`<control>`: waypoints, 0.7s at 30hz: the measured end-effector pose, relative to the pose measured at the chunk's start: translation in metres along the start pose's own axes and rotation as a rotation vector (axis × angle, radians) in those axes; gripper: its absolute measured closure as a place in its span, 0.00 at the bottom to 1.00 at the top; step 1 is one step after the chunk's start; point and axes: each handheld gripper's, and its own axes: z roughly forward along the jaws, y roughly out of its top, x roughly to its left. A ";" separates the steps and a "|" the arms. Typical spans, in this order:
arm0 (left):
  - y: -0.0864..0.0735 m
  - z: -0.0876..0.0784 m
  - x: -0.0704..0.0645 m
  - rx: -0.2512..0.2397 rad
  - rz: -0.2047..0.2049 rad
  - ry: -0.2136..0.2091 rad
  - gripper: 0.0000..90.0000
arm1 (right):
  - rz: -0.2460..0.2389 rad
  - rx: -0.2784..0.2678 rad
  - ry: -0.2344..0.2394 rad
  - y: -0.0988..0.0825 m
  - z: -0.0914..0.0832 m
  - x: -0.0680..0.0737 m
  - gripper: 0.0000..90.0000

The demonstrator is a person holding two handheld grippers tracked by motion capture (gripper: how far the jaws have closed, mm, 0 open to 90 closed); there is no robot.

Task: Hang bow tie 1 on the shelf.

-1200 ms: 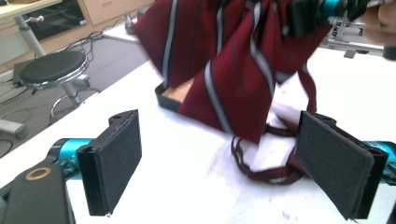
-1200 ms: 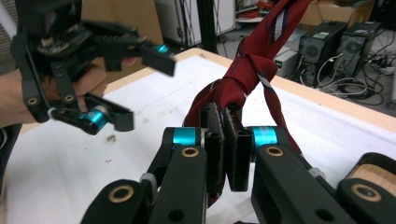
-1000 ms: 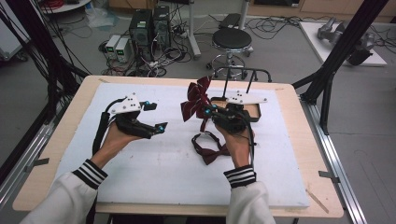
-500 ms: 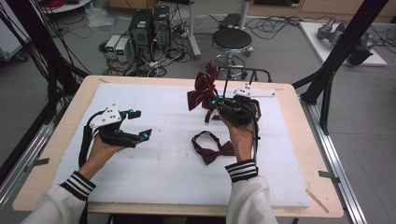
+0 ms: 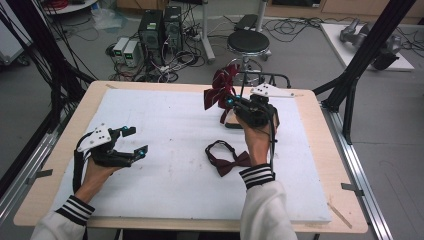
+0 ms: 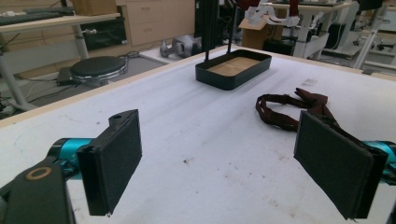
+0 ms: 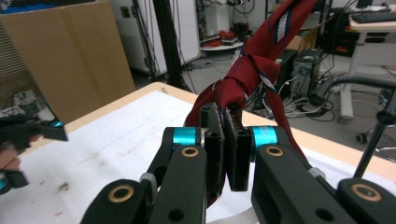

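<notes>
**Neckwear at the bench: two pieces, one lifted**

We list first the table [image 5: 320,165], a pale wooden top under a white, slightly stained sheet, set in a workshop with grey floor, computer towers and tangled cables behind.

Next, a round black stool [image 5: 248,42] beyond the far edge.

Then a shallow black tray [image 6: 233,68], oblong with rounded corners and a brown base, near the far edge of the table.

We record our right gripper [image 7: 223,122] with its padded black jaws pressed together on a dark red woven necktie [image 5: 220,90], knotted and bunched, held above the tray; its striped upper end is cut off in the right gripper view.

Our left gripper [image 5: 131,141] hangs low over the sheet's left side, jaws spread, nothing between the felt-like pads.

Smallest, a maroon bow tie [image 5: 227,157] with looped strap lies flat mid-table, partly hidden behind a pad in the left gripper view.
</notes>
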 end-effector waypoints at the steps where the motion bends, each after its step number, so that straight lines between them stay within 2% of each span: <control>1: -0.002 -0.002 0.000 -0.002 -0.004 0.005 0.17 | -0.001 -0.001 -0.003 0.001 0.001 0.000 0.97; 5: -0.011 -0.006 0.000 -0.010 -0.012 0.021 0.17 | -0.020 -0.008 -0.026 0.004 0.005 -0.002 0.97; 10: -0.019 -0.010 0.000 -0.022 -0.020 0.029 0.17 | -0.015 -0.005 -0.037 0.008 0.010 -0.007 0.97; 12: -0.021 -0.012 0.000 -0.037 -0.020 0.020 0.17 | -0.016 -0.011 -0.045 0.011 0.012 -0.008 0.97; 17: -0.025 -0.018 -0.001 -0.064 -0.020 0.032 0.17 | -0.008 -0.020 -0.053 0.015 0.018 -0.014 0.97; 21: -0.029 -0.021 -0.003 -0.062 -0.015 0.043 0.17 | -0.005 -0.030 -0.056 0.016 0.023 -0.015 0.97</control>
